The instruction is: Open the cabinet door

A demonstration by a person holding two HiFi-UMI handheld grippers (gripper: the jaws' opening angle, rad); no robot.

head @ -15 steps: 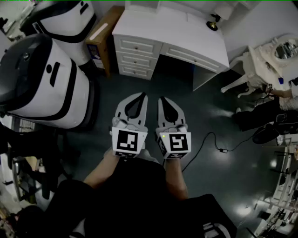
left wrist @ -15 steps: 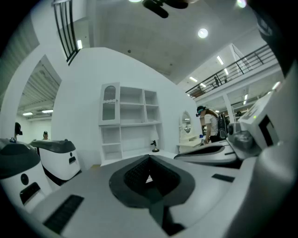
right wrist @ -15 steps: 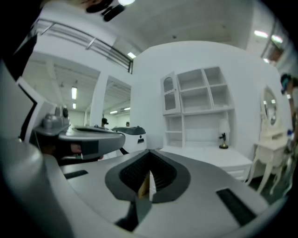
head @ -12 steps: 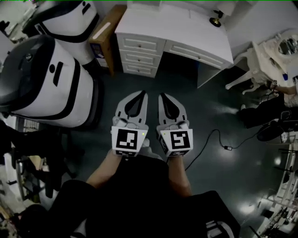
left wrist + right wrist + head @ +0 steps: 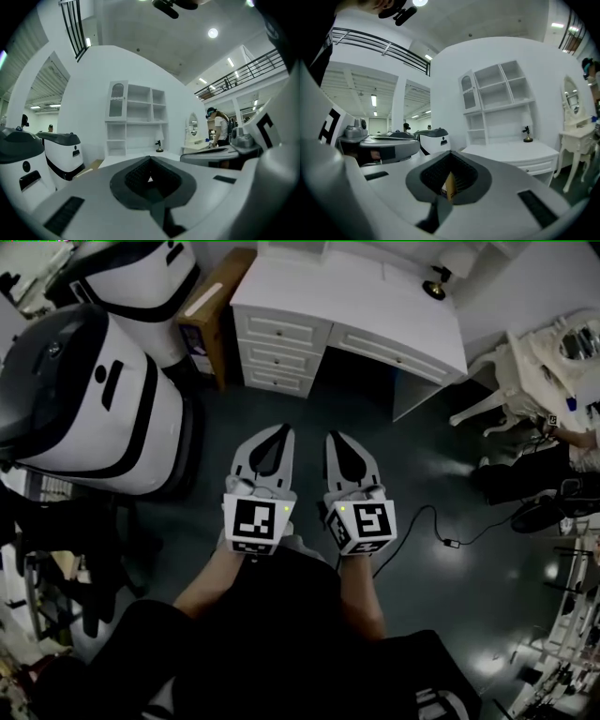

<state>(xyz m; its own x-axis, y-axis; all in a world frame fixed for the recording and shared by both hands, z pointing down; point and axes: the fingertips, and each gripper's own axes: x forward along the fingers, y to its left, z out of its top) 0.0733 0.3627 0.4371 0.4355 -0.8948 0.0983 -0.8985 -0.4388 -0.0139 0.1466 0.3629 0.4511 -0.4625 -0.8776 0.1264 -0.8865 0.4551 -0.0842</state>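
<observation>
Task's at 0, by my read: nothing done yet. The cabinet door [image 5: 117, 100], the arched glazed 1 at the upper left of the shelf unit [image 5: 149, 112], sits left of centre in the left gripper view and looks shut flat in its frame. In the right gripper view it's upper centre. In the head view you're standing back from the white desk [image 5: 347, 296] at top centre, w/ bare dark floor [image 5: 309, 413] between it and both tools, so the door is well apart from either. Left to do, as I judge it: walk up, reach the door's edge or knob (too small to make out), grip, swing it out.

Left gripper [image 5: 279, 435]: jaws fully together, nothing btwn them, touching nothing. Right gripper [image 5: 335, 439]: same, closed and empty. The brown bit seen thru its jaw window is the far brown box [image 5: 211, 306] beside the desk, not a held thing. The 2 sit side by side mid-frame.
</observation>
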